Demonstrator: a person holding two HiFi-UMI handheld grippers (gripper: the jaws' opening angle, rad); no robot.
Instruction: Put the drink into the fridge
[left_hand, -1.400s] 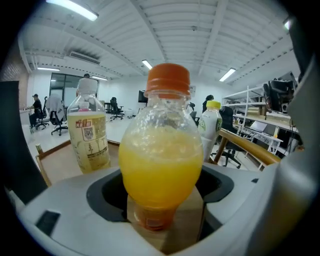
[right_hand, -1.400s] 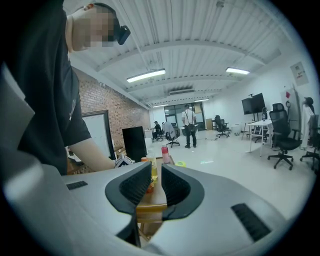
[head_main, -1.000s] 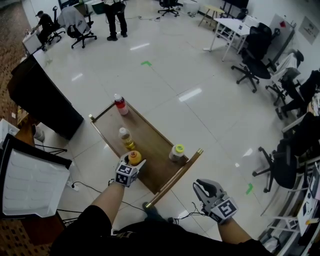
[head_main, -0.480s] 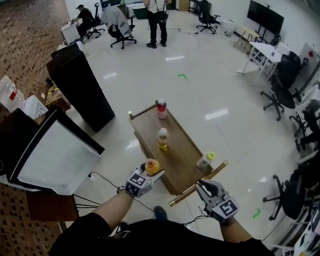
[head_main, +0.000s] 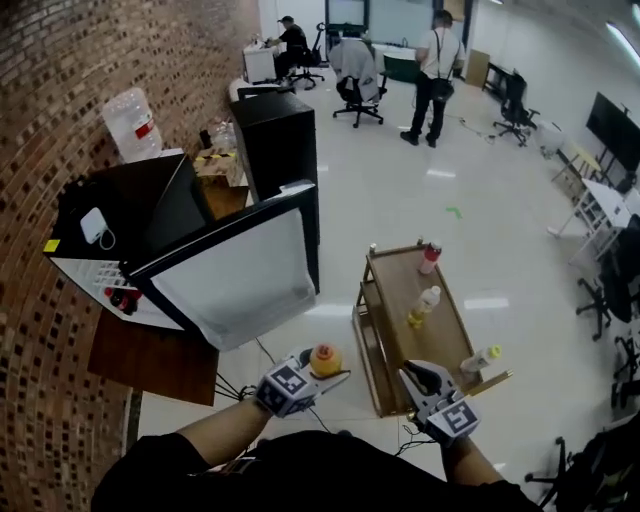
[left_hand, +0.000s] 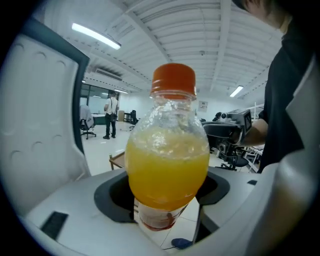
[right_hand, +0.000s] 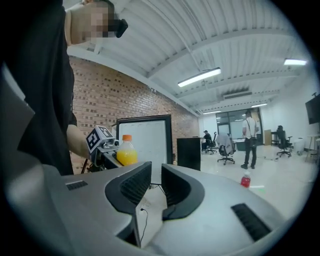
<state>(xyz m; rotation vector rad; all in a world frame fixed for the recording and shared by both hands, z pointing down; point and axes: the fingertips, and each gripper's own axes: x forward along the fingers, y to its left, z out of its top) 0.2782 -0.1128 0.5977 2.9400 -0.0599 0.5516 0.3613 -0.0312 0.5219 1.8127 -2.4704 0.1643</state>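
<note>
My left gripper is shut on the drink, an orange juice bottle with an orange cap, held upright over the floor left of the wooden cart. In the left gripper view the bottle fills the space between the jaws. The fridge stands to the left with its white door swung open toward me. My right gripper hovers at the cart's near end, jaws almost together with nothing between them. From that gripper's camera the held bottle shows at the left.
On the cart stand a red-capped bottle, a yellow drink and a green-capped bottle. A black cabinet stands behind the fridge, a brick wall runs along the left. People and office chairs are far back.
The head view has swung left from the cart to the open fridge. My left gripper has carried the juice bottle off the cart toward the fridge side. The right gripper stayed by the cart.
</note>
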